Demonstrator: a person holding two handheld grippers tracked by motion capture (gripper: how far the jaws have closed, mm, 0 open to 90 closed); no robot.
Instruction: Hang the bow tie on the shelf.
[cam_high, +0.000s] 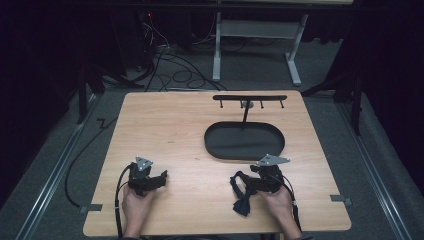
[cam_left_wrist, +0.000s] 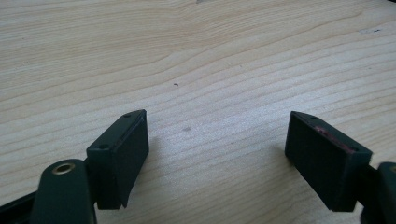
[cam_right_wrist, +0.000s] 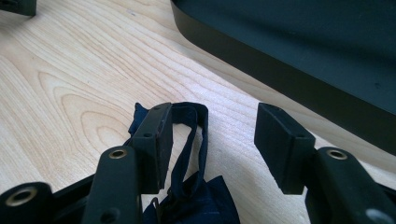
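Lying on the worktop (cam_high: 165, 125) on the person's side of the black oval tray (cam_high: 215, 147), the dark navy bow tie (cam_high: 243, 202) is the thing the right gripper (cam_high: 239, 184) is working at, and the coming move turns on how its strap sits against that gripper's fingers (cam_right_wrist: 154, 140). In the right gripper view the tie's strap (cam_right_wrist: 189, 140) rises as a narrow loop just inside the left-hand finger, touching or all but touching its pad, while the other finger (cam_right_wrist: 282, 144) stands well clear of it with bare wood between; the bow itself bunches low between the two, close under the camera. So these fingers stand wide apart with the fabric between them but not pinched: nothing is gripped. In the high view the tie runs lengthwise from the right gripper back toward the person's edge of the worktop, away from the tray, with the bow at the near end and the strap up by the fingers. The tray's dark wall (cam_right_wrist: 280, 79) crosses just beyond the fingers in the right gripper view, and its hook stand (cam_high: 249, 100) rises at the tray's far side. The left gripper (cam_high: 159, 179) rests well apart from the tray, on the side away from the tie, its fingers (cam_left_wrist: 123, 154) spread wide over bare wood and holding nothing. The right hand is plainly the nearer to the tie; I judge that a closing here would catch the strap loop rather than the bow.
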